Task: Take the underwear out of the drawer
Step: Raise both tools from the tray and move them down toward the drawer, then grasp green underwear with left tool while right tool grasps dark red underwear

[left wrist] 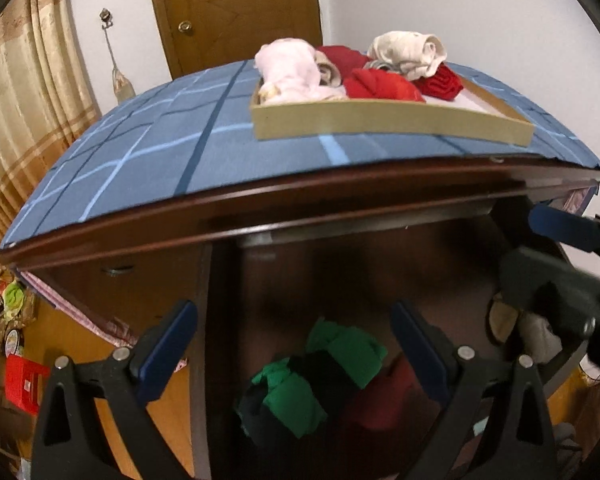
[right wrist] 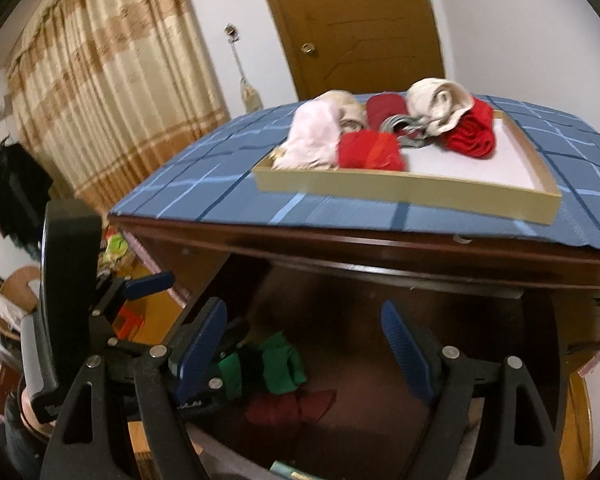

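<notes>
Both hand-held grippers point down into an open dark wooden drawer (left wrist: 340, 280) that fills the lower half of each view, under the edge of a table top covered with a blue checked cloth (left wrist: 140, 152). The left gripper (left wrist: 296, 344) has its blue-padded fingers spread wide apart with nothing between them; through the gap, at lower centre of the left wrist view, lies the underwear still in the drawer: a rolled green piece (left wrist: 340, 352), a dark, near-black piece beside it and a dark red piece (left wrist: 384, 396) to its right. The right gripper (right wrist: 304, 340) likewise stands open, its ribbed blue pads clear of any cloth; in its view the green roll (right wrist: 278, 364) sits at lower centre just right of the left finger, with the dark red piece (right wrist: 288, 404) below it. The left gripper also shows at the left edge of the right wrist view, and the right gripper at the right edge of the left wrist view. In the upper right of both views a shallow tan tray (right wrist: 400, 188) rests on the cloth, holding a pale pink piece (right wrist: 312, 140), bright red pieces (right wrist: 370, 150), a cream piece (right wrist: 436, 104) and a grey one, all heaped toward its far left side, with bare white floor at its right. Behind stand a brown wooden door (left wrist: 236, 8) and a beige striped curtain (right wrist: 112, 80). Small pale markings on the black gripper body at lower left of the right wrist view are too blurred to read, as is a white label on a red object (left wrist: 24, 384) at the left edge of the left wrist view
</notes>
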The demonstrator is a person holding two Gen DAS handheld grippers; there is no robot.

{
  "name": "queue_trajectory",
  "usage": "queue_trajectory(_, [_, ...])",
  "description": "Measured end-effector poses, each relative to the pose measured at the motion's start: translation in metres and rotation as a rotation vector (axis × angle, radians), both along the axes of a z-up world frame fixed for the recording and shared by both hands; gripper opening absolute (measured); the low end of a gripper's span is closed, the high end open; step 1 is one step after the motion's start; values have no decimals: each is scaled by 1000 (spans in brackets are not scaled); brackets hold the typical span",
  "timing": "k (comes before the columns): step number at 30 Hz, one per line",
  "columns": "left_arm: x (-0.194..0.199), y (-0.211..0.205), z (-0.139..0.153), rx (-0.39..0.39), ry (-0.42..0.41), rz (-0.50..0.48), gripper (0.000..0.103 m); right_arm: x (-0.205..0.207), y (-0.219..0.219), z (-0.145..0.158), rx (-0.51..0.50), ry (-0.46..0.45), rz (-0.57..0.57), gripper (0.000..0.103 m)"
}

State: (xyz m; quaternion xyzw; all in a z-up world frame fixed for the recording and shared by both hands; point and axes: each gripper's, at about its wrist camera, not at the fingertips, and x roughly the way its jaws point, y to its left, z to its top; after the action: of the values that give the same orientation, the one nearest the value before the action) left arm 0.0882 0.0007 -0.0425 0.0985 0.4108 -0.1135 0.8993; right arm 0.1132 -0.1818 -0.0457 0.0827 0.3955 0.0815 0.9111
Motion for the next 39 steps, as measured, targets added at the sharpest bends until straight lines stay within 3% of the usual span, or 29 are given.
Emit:
queue_trajectory(16, [-26,27,-22,74,39,-5,99,-15,-13,-35,91,171,-2,82])
queue_trajectory(24, [-29,42,-40,118,78,23,99,-4,-9,-69,146,329,18,82])
queue_trajectory(30, [-31,49,-31,154,43,11,99,25,14,-101,144,494,130,81])
queue_trajectory(39, [-28,65,-19,210,7,-7,99,50,47,-141,94,683,180,78])
